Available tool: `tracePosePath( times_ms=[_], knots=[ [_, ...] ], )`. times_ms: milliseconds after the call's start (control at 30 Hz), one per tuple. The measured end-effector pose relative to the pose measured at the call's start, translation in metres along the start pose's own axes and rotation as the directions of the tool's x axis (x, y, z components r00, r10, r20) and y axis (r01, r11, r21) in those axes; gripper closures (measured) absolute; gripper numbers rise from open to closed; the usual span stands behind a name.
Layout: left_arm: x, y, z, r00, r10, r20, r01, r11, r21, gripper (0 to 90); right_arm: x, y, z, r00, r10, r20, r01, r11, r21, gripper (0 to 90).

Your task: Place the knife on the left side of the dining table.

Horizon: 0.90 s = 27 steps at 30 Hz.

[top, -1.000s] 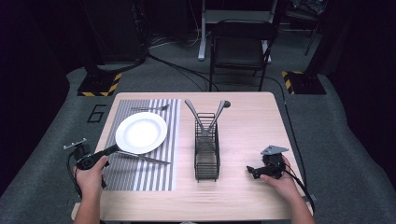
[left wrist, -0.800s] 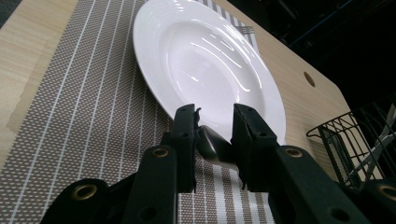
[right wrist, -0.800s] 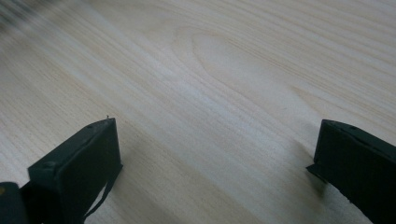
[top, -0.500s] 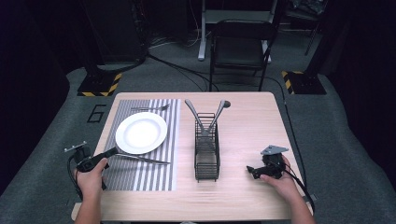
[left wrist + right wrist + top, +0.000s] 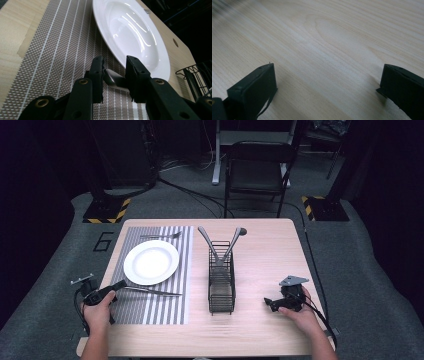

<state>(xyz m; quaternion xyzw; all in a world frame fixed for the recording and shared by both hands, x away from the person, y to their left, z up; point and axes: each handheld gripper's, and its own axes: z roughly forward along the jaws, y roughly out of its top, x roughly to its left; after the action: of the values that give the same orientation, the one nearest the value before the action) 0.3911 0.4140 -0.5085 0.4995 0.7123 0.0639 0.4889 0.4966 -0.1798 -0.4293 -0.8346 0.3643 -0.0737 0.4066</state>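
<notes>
on striped placemat (image 5: 50,50), knife (image 5: 113,78) lies between left tongs (image 5: 113,72), just opening, handle unpinched.

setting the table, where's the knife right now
In the high view, the long silver metal knife lies on the striped grey placemat just below the round white plate, its handle end between the left gripper jaws.

Slim metal knife (image 5: 150,291) flat on the striped placemat (image 5: 165,310), just beside the white plate (image 5: 151,262)
</notes>
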Motion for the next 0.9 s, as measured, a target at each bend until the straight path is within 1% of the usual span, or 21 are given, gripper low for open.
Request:
tracePosePath(
  times_ms=[33, 67, 100, 133, 200, 267, 333, 500, 600, 667, 733, 767, 900],
  knots=[
    [0.001, 0.0, 0.001, 0.9999, -0.012, -0.004, 0.012, 0.9999, 0.001, 67.8, 0.0, 0.0, 0.0, 1.0, -0.001, 0.0, 0.001, 1.0, -0.001, 0.0],
    [0.003, 0.0, 0.003, 0.9999, -0.015, -0.004, 0.015, 0.9998, 0.009, 67.6, 0.0, 0.0, 0.0, 1.0, -0.002, 0.003, 0.002, 1.0, -0.002, 0.0],
    [0.004, 0.0, 0.004, 0.9998, -0.018, -0.001, 0.018, 0.9998, 0.011, 67.5, 0.0, 0.0, 0.0, 1.0, -0.002, 0.002, 0.002, 1.0, -0.002, 0.0],
    [0.005, 0.0, 0.004, 0.9999, -0.01, 0.0, 0.01, 0.9998, 0.019, 67.4, 0.0, 0.0, 0.0, 1.0, -0.002, 0.003, 0.002, 1.0, -0.002, 0.0],
    [0.007, 0.0, 0.006, 0.9998, -0.02, 0.006, 0.019, 0.9997, 0.016, 67.3, 0.0, 0.0, 0.0, 1.0, -0.002, 0.003, 0.003, 1.0, -0.003, 0.0],
    [0.01, 0.0, 0.007, 0.9997, -0.021, 0.008, 0.021, 0.9993, 0.029, 67.1, 0.0, 0.0, 0.0, 1.0, 0.0, 0.0, 0.0, 1.0, 0.0, 0.0],
    [0.012, -0.001, 0.008, 0.9999, -0.013, -0.002, 0.013, 0.9992, 0.039, 66.8, 0.0, 0.0, 0.0, 1.0, 0.0, 0.0, 0.0, 1.0, 0.0, 0.0],
    [0.01, -0.002, 0.009, 0.9998, -0.001, -0.021, 0.002, 0.9993, 0.038, 66.0, 0.0, 0.0, 0.0, 1.0, 0.0, 0.0, 0.0, 1.0, -0.001, 0.0],
    [0.011, -0.001, 0.01, 0.9995, 0.01, -0.031, -0.008, 0.9988, 0.049, 65.7, 0.0, 0.0, 0.0, 1.0, 0.0, -0.001, 0.0, 1.0, 0.001, 0.0],
    [0.011, -0.002, 0.011, 0.9987, 0.016, -0.048, -0.013, 0.9985, 0.052, 65.5, 0.0, 0.0, 0.0, 1.0, 0.0, -0.002, 0.0, 1.0, 0.001, 0.0],
    [0.012, -0.002, 0.011, 0.9973, 0.035, -0.065, -0.032, 0.9977, 0.06, 65.0, 0.0, 0.0, 0.0, 1.0, 0.0, -0.002, 0.0, 1.0, 0.001, 0.0],
    [0.011, -0.002, 0.011, 0.9969, 0.032, -0.072, -0.028, 0.9979, 0.058, 64.8, 0.0, 0.0, 0.0, 1.0, 0.0, -0.002, 0.0, 1.0, 0.0, 0.0],
    [0.014, -0.001, 0.009, 0.9934, 0.045, -0.106, -0.038, 0.9972, 0.064, 63.1, 0.0, 0.0, 0.0, 1.0, 0.0, -0.002, 0.0, 1.0, 0.001, 0.0]
  ],
)
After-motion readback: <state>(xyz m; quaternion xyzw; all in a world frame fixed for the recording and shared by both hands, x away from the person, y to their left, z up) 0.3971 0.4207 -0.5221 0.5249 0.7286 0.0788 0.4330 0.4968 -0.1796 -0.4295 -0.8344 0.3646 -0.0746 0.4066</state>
